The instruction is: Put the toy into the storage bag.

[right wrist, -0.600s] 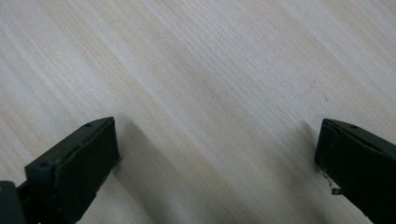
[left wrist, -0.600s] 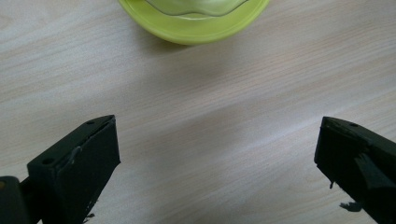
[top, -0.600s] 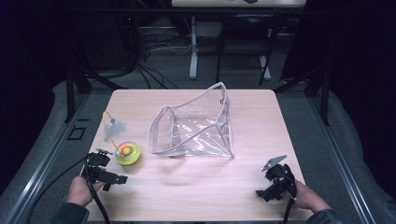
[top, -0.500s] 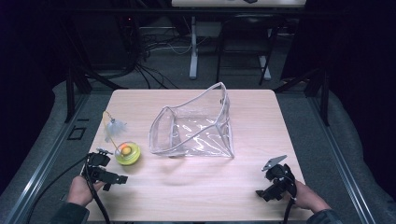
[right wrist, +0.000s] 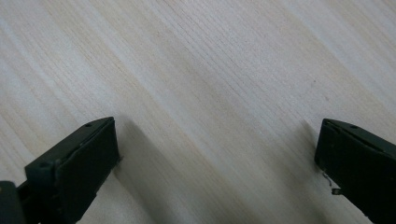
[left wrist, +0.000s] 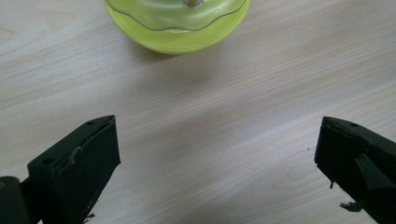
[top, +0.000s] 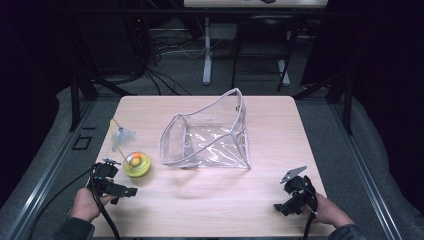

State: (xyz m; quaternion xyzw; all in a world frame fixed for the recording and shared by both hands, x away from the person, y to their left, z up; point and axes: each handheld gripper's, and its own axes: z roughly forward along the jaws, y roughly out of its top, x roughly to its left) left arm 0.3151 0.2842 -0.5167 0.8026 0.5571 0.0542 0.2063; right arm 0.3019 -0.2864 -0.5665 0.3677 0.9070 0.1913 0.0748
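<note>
A clear plastic zip pouch stands open on the middle of the wooden table. To its left sits a yellow-green round toy with an orange ball in it and a thin wand with a pale feather. My left gripper rests at the table's near left, just in front of the toy, with its jaws wide apart and nothing between them. The toy's rim lies just beyond those jaws. My right gripper sits at the near right, open over bare wood.
A black cable trails from the left gripper off the near edge. Dark floor, table legs and cables lie beyond the far edge. Bare wood runs between the two grippers in front of the pouch.
</note>
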